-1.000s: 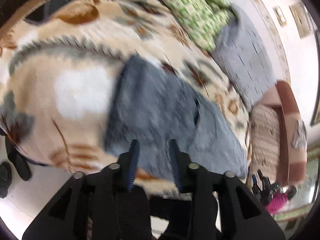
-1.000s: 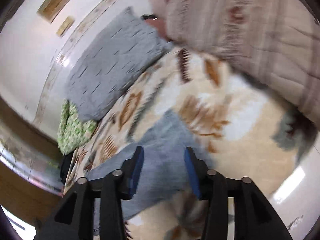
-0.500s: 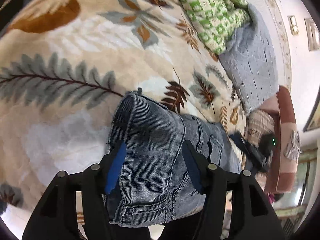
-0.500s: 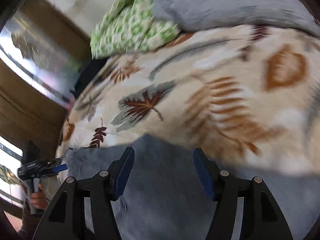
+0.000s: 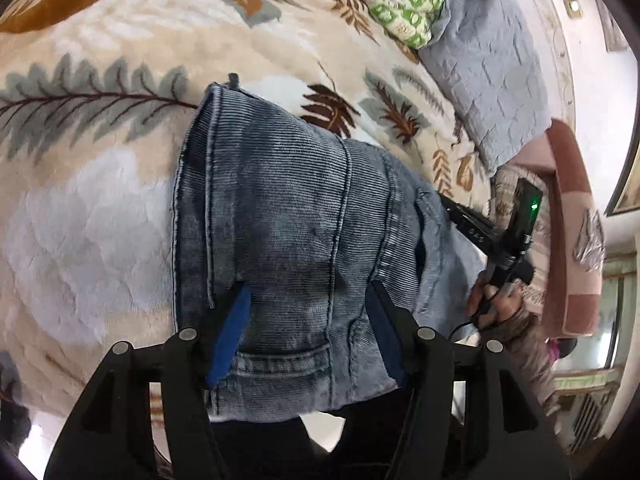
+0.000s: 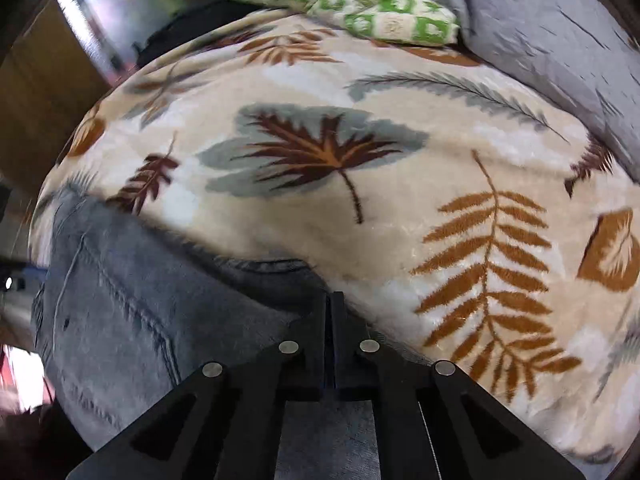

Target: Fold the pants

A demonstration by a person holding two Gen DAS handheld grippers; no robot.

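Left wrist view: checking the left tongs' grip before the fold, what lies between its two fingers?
The folded jeans on the leaf-print blanket span the gap; the left tongs stand open there.

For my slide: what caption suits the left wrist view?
Open left gripper poised over blue corduroy-textured denim pants on leaf-patterned fleece blanket.

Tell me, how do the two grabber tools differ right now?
The left gripper has its jaws apart, straddling the jeans with blue pads either side; the right gripper has just snapped shut at the jeans' edge, though whether cloth is pinched is hidden. The left sits over the middle of the denim, the right at its border with the leaf-print blanket. Both are black and point down.
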